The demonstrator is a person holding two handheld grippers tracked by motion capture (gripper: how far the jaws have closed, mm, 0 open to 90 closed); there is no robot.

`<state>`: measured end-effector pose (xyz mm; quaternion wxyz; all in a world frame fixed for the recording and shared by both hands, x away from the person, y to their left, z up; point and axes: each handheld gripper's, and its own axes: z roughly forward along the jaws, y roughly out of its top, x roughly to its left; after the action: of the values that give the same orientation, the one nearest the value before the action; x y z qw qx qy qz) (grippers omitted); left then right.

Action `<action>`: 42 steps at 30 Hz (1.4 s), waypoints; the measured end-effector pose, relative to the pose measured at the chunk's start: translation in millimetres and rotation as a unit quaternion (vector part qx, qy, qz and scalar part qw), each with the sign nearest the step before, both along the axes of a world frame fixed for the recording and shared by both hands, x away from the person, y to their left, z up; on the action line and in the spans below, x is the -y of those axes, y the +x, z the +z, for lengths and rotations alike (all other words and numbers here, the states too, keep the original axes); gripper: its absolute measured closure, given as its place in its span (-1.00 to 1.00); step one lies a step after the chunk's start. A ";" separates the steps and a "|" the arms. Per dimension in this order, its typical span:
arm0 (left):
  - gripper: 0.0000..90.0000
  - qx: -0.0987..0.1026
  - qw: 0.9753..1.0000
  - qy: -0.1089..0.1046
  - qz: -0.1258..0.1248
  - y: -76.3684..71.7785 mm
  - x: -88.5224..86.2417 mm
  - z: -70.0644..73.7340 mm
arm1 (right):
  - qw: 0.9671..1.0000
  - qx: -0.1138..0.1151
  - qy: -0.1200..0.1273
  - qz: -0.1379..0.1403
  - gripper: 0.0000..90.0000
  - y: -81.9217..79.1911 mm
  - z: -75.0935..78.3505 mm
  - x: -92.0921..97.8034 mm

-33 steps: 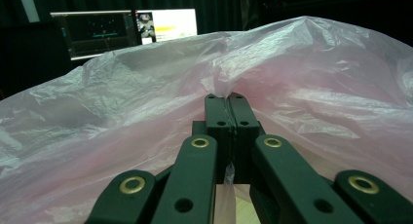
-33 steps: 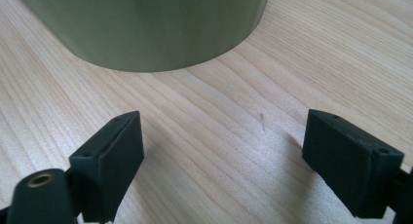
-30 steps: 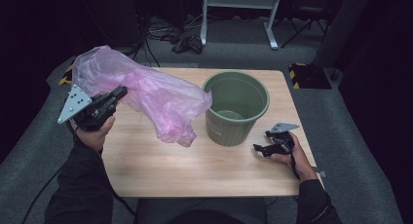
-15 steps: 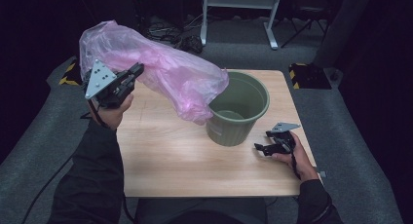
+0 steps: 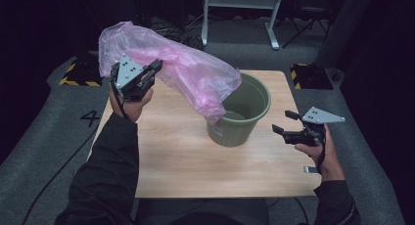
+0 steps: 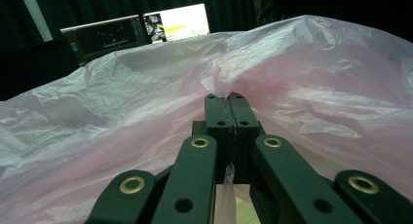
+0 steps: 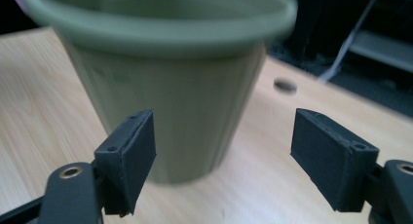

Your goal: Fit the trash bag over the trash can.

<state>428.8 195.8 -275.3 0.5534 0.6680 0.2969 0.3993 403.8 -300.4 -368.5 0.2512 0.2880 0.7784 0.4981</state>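
Note:
A large pink plastic bag (image 5: 181, 71) hangs in the air over the left half of the table, its lower end drooping into the mouth of the green bucket (image 5: 244, 124). My left gripper (image 5: 155, 67) is raised high at the left and shut on the bag's film (image 6: 311, 102); its jaws are pressed together with plastic pinched between them (image 6: 227, 98). My right gripper (image 5: 284, 122) rests low on the table just right of the bucket, open, jaws wide apart and aimed at the bucket's wall (image 7: 170, 102).
The wooden table (image 5: 171, 156) has bare room in front of and left of the bucket. Dark grey floor surrounds it, with a white metal frame (image 5: 240, 10) and cables behind. Monitors (image 6: 141, 29) glow beyond the bag.
My left gripper has lifted and carried the bag up and to the right, so its hanging end now reaches into the bucket. The right gripper has stayed in place.

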 end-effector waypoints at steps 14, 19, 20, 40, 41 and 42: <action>0.99 -0.007 0.999 0.024 0.023 22.5 41.7 -1.7 | 0.996 0.038 -0.019 0.078 -0.36 -6.3 60.1 -62.5; 0.99 -0.003 0.999 0.029 0.018 22.1 56.6 -2.2 | 0.993 0.037 -0.034 0.107 -0.37 -6.8 69.3 -92.9; 0.99 -0.002 0.999 0.029 0.015 21.1 58.9 -3.0 | 0.993 0.034 -0.037 0.110 -0.37 -6.3 69.8 -97.4; 0.99 0.025 0.998 0.042 -0.042 -13.4 77.0 -32.6 | 0.990 -0.049 -0.126 0.035 0.14 48.4 47.9 -129.9; 0.99 0.026 0.998 0.045 -0.041 -14.7 76.6 -33.8 | 0.990 -0.046 -0.127 0.037 0.02 48.6 46.9 -129.9; 0.99 0.027 0.998 0.046 -0.040 -15.4 75.3 -34.6 | 0.990 -0.039 -0.125 0.041 -0.10 48.2 46.8 -128.7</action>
<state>413.4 120.5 -310.0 0.5457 0.6928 0.2365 0.4079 452.0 -171.7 -321.8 0.2340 0.2412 0.8550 0.3949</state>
